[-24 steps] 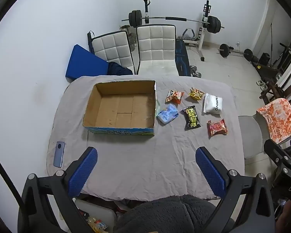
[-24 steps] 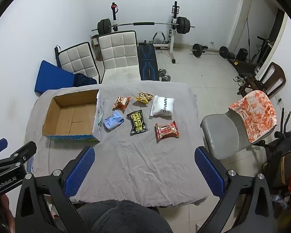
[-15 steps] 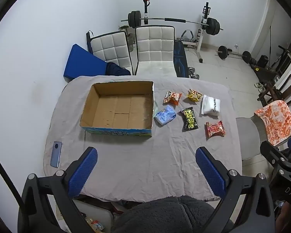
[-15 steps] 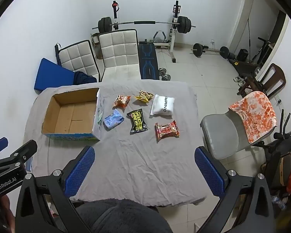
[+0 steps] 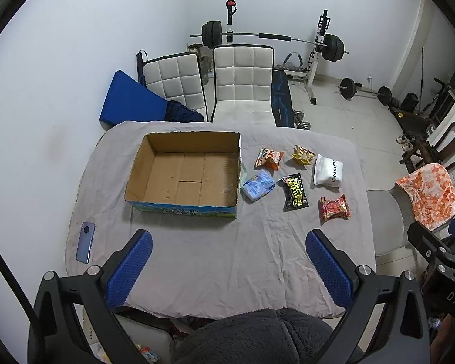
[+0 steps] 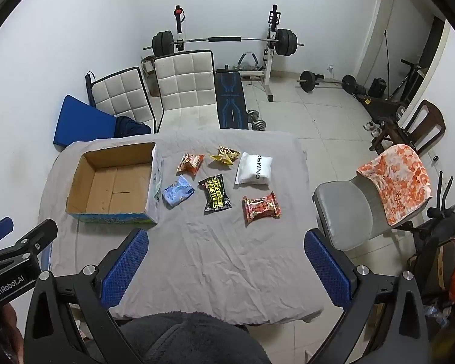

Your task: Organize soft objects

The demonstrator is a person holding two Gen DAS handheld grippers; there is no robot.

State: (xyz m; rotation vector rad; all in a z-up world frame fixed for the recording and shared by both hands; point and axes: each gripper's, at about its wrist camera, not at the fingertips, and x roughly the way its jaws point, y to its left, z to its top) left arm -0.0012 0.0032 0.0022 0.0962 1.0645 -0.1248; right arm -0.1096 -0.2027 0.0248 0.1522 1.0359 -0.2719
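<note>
An empty cardboard box (image 5: 185,173) (image 6: 112,182) stands on the grey-clothed table (image 5: 215,257) at the left. To its right lie several soft packets: a blue one (image 5: 257,185) (image 6: 177,193), an orange one (image 5: 268,159) (image 6: 190,163), a yellow one (image 5: 302,154) (image 6: 224,154), a black one (image 5: 294,191) (image 6: 216,194), a white one (image 5: 328,170) (image 6: 254,170) and a red one (image 5: 334,208) (image 6: 261,207). My left gripper (image 5: 227,268) and right gripper (image 6: 226,267) are both open and empty, high above the table's near edge.
A blue phone (image 5: 85,246) lies at the table's near left. Two white chairs (image 5: 242,82) stand behind the table. A grey chair with an orange cloth (image 6: 394,179) stands at the right. A weight bench and barbell (image 6: 227,41) stand at the back wall.
Both grippers have drawn slightly back and up, so the table looks a little farther. Nothing on the table has moved.
</note>
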